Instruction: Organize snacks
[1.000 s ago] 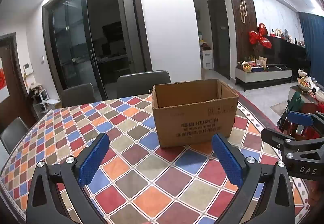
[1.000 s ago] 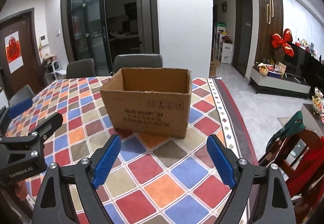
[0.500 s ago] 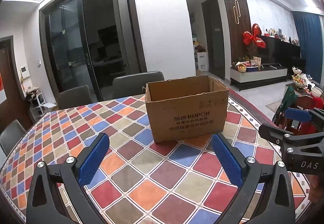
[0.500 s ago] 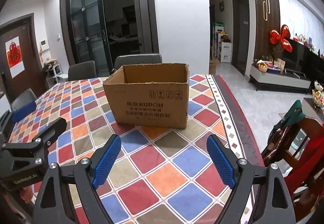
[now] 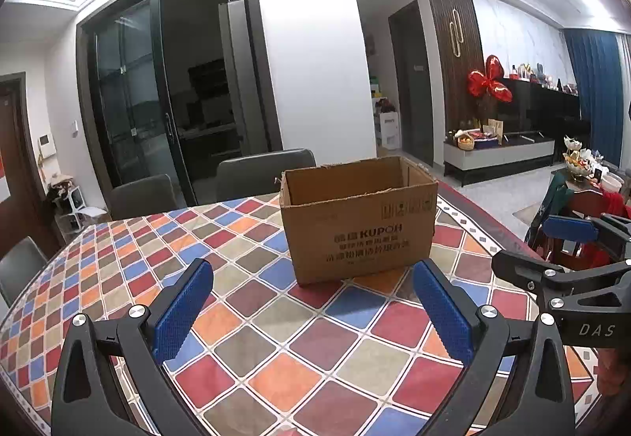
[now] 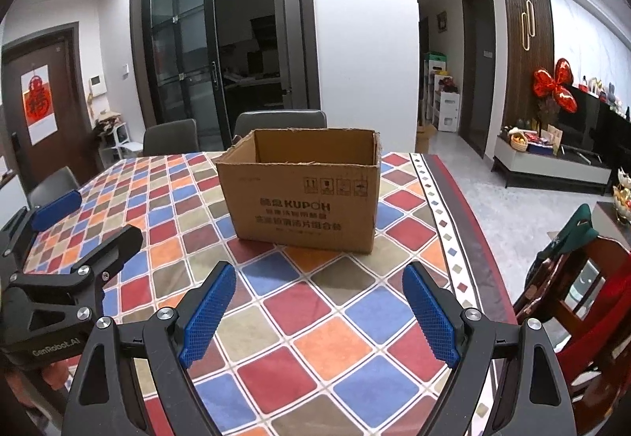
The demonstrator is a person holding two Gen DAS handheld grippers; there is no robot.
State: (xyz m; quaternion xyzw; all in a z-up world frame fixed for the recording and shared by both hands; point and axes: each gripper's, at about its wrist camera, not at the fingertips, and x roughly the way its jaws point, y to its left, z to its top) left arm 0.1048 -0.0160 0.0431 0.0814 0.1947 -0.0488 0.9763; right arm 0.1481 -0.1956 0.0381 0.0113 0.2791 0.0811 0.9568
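Observation:
An open brown cardboard box [image 5: 357, 227] printed KUPOH stands upright on the table with the colourful checked cloth [image 5: 252, 309]. It also shows in the right wrist view [image 6: 303, 195]. Its inside is hidden; no snacks are in sight. My left gripper [image 5: 311, 278] is open and empty, held above the cloth short of the box. My right gripper [image 6: 319, 282] is open and empty, likewise short of the box. The right gripper shows at the right edge of the left wrist view [image 5: 552, 250], and the left gripper at the left edge of the right wrist view [image 6: 79, 219].
Grey chairs [image 5: 260, 171] stand behind the table. A wooden chair with red and green clothes [image 6: 579, 278] stands off the table's right edge. A TV console [image 6: 552, 159] and sliding glass doors [image 6: 185, 65] lie further back.
Both grippers have drawn back and tilted up a little, so the box sits farther off and lower in view. Both stay open and empty.

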